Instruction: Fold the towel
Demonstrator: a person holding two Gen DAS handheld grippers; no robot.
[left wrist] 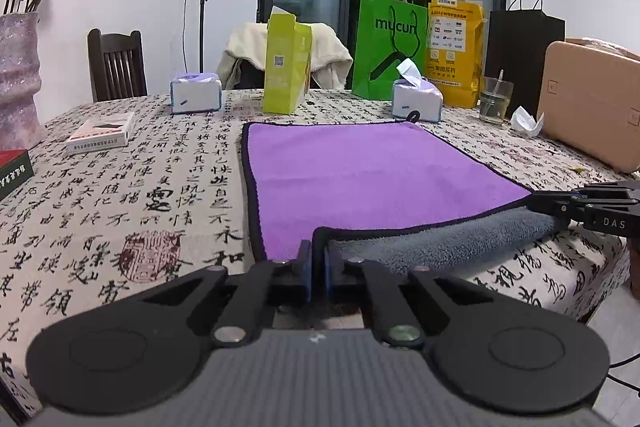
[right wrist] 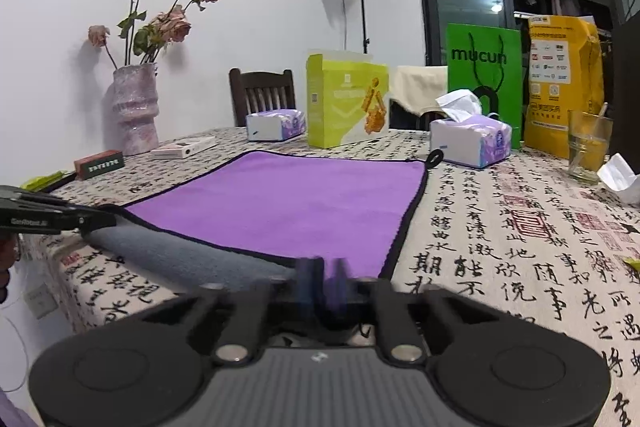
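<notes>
Left wrist view
Left gripper (left wrist: 319, 261): sitting nearest the lens, its blue pads pinching the near left corner of the towel between them.
Towel (left wrist: 360, 179): lying purple side up on the calligraphy-print tablecloth (left wrist: 120, 195); near edge is curling upward, showing the grey underside (left wrist: 432, 239).
Right gripper (left wrist: 538, 203): reaching in from the right edge, fingers closing together on the towel's near right corner.
Far edge: the towel's hanging loop (left wrist: 413, 115) is resting just in front of a tissue pack (left wrist: 416, 101).
Behind: a yellow-green box (left wrist: 286, 63), a green bag (left wrist: 390, 47) and a second tissue pack (left wrist: 196, 91) are standing well beyond the towel.

Right wrist view
Right gripper (right wrist: 323, 269): filling the foreground, slightly blurred; fingers are gripping the towel (right wrist: 288, 203) at its near corner, purple cloth showing between them.
Left gripper (right wrist: 98, 221): entering from the left edge, tip clamping the opposite near corner.
Near edge: the grey underside (right wrist: 180, 255) is running as a lifted strip between the two grippers, black trim above it.
Surroundings: a vase (right wrist: 134, 111) is standing far left, a glass (right wrist: 588, 147) far right, both well apart from the towel.
</notes>
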